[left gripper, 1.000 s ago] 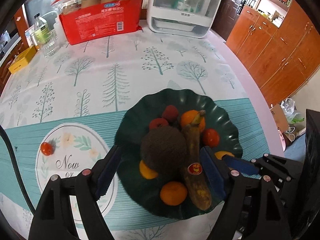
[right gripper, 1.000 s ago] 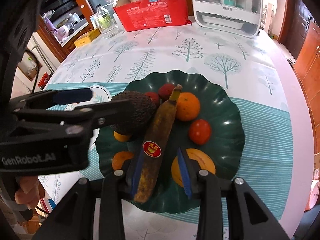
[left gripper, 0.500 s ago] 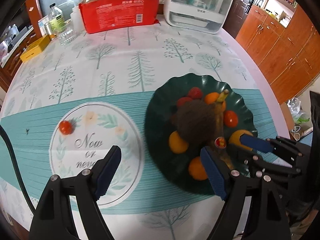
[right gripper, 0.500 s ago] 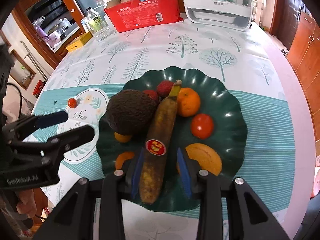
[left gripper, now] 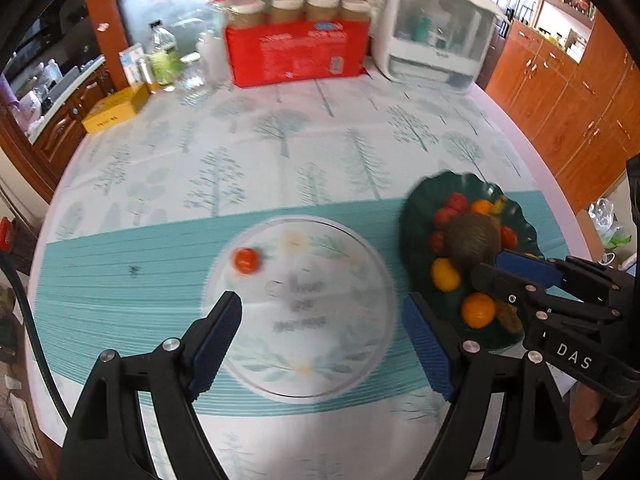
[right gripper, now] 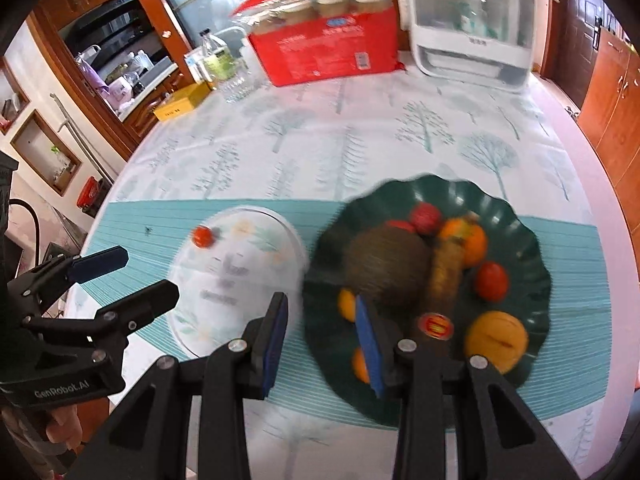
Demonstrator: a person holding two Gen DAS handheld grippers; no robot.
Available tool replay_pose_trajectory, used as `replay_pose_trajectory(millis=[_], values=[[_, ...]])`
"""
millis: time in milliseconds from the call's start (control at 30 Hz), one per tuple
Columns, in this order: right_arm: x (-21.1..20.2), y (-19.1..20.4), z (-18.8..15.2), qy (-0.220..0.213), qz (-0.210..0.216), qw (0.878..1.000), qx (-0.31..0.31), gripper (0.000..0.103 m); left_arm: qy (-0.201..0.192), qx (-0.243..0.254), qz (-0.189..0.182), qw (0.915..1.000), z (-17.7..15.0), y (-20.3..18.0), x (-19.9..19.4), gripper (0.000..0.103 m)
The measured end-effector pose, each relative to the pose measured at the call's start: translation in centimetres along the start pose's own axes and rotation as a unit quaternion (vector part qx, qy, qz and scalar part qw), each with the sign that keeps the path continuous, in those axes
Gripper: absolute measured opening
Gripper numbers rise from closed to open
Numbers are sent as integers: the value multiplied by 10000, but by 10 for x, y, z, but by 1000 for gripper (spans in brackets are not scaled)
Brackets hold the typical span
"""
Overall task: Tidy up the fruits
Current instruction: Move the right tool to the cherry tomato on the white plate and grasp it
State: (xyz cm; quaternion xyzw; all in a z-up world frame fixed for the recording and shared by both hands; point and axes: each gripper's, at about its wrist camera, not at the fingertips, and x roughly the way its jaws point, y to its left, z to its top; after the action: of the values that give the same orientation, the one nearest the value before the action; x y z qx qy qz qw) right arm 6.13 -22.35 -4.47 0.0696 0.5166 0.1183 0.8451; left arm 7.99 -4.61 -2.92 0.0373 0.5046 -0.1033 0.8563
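Observation:
A dark green wavy plate (left gripper: 416,208) (right gripper: 524,232) holds a brown avocado (right gripper: 386,266), a brownish banana (right gripper: 442,280), oranges, red fruits and a tomato (right gripper: 491,280). One small red tomato (left gripper: 245,261) (right gripper: 202,236) lies alone on the round printed motif of the tablecloth, left of the plate. My left gripper (left gripper: 322,330) is open and empty above the motif, the tomato ahead to its left. My right gripper (right gripper: 322,334) is open and empty over the plate's left rim; it also shows in the left wrist view (left gripper: 508,270).
At the table's far side stand a red carton of jars (left gripper: 298,54), a white appliance (left gripper: 434,46), bottles (left gripper: 162,58) and a yellow box (left gripper: 114,114). Wooden cabinets (left gripper: 568,92) stand to the right. The table's curved edge runs near both grippers.
My left gripper has swung left, off the plate and over the printed motif. My right gripper has opened, let go of the banana and drifted left and back.

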Motion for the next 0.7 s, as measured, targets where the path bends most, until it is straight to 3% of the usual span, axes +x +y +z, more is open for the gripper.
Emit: replay_pose_trajectory(millis=[333,700], values=[[29,76,18,-29,66,9999,-94,35,-288,-309,298,9987,6,102,-14,85],[110,127,30,407,75,9989,-226,35,25,-573,445,9974,4,175,41,85]])
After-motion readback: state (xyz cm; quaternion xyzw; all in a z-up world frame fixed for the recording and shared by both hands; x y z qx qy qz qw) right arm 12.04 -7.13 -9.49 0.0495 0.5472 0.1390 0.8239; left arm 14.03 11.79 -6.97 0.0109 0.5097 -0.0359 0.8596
